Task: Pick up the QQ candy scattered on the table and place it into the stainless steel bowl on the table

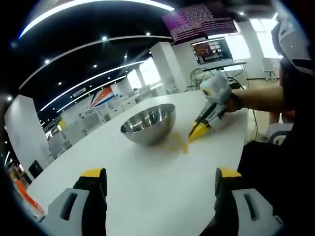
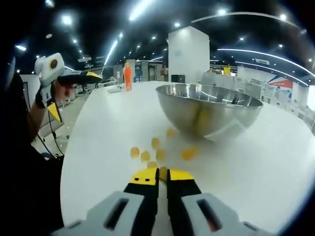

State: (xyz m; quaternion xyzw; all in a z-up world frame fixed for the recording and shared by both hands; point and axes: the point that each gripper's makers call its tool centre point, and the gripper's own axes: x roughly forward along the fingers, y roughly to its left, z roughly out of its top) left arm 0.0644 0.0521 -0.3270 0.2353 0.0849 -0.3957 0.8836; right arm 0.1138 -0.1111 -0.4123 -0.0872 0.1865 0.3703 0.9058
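Observation:
A stainless steel bowl (image 1: 149,123) (image 2: 209,110) stands upright on the white table (image 1: 147,196). Several yellow QQ candies (image 2: 145,156) (image 1: 178,144) lie scattered on the table just in front of it. In the right gripper view my right gripper (image 2: 162,175) is low over the table, its jaws nearly together around one candy (image 2: 163,171) at the tips. The left gripper view has this right gripper (image 1: 198,132) tip-down at the candies, held by a hand. My left gripper (image 1: 161,173) (image 2: 73,93) hovers wide open, well back from the bowl.
An orange bottle (image 2: 128,76) stands at the far end of the table. Monitors (image 1: 212,49) sit on a desk beyond the table's rounded edge (image 1: 243,142). The person's arm (image 1: 258,98) reaches in over that edge.

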